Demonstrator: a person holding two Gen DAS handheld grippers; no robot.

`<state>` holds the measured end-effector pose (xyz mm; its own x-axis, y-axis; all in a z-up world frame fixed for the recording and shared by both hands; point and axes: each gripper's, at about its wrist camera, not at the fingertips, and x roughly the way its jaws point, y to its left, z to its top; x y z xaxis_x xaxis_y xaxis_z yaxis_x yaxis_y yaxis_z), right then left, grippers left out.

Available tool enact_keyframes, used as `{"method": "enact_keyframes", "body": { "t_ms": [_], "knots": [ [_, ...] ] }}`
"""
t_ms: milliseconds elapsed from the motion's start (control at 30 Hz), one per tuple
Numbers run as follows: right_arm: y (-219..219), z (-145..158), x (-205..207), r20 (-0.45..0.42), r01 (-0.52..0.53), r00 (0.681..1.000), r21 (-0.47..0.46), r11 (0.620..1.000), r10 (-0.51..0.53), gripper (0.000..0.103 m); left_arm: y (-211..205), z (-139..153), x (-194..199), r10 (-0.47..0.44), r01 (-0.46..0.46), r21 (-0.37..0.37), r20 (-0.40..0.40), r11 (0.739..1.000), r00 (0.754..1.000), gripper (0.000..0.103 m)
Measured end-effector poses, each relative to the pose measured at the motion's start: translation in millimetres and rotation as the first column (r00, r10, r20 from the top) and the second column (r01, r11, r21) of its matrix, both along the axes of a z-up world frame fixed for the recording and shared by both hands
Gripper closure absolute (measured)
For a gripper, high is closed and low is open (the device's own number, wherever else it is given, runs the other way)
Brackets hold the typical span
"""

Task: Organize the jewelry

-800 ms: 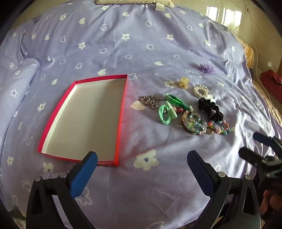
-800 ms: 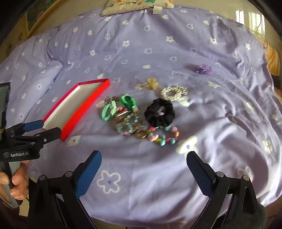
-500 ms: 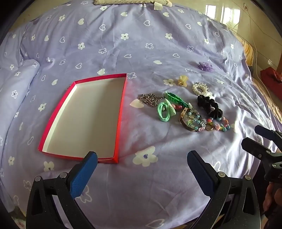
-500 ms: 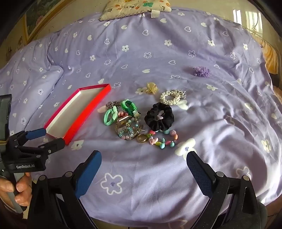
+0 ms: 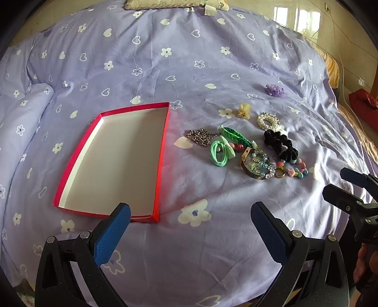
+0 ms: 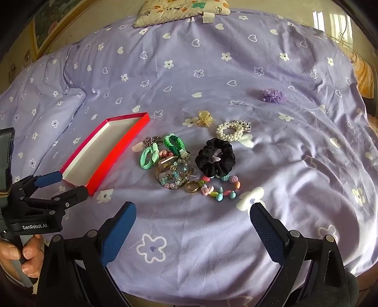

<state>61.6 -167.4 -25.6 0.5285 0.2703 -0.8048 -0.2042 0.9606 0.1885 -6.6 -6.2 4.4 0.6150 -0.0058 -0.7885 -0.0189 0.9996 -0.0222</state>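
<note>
Lilac flower-print bedspread (image 5: 189, 70); patterned pillow (image 6: 182, 9) at its far edge

your left gripper's (image 5: 190, 216) near pad covers part of the red box's (image 5: 163, 151) front rim. the pillow (image 6: 182, 9) is cut off at the top edge. the beaded pieces (image 6: 173, 174) tangle together, too small to separate.

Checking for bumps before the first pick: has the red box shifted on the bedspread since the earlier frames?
No. The red box keeps its far right corner beside the same printed flower on the bedspread.
</note>
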Motion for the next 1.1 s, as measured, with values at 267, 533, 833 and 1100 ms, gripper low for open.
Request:
{"method": "enact_keyframes", "body": {
  "t_ms": [267,533,833,1100],
  "knots": [
    [3,2,-1,0.009,-0.008,1.000,0.004,1.000,0.008,0.005,-3,6,-5,0.004,-0.004,0.011,0.028,1.000,1.000,0.001],
    [4,6,-6,0.051,0.002,0.999,0.025,1.000,-0.003,0.005,-2,11,-14,0.017,-0.016,-0.005,0.074,1.000,0.997,0.001],
    [2,3,-8,0.082,0.028,0.996,0.049,0.998,-0.032,0.005,-1,12,-18,0.024,-0.023,-0.007,0.088,1.000,0.996,0.001],
    [2,2,-9,0.080,0.027,0.996,0.051,0.998,-0.031,0.005,-1,12,-17,0.020,-0.020,-0.005,0.085,1.000,0.996,0.001]
  ]
}}
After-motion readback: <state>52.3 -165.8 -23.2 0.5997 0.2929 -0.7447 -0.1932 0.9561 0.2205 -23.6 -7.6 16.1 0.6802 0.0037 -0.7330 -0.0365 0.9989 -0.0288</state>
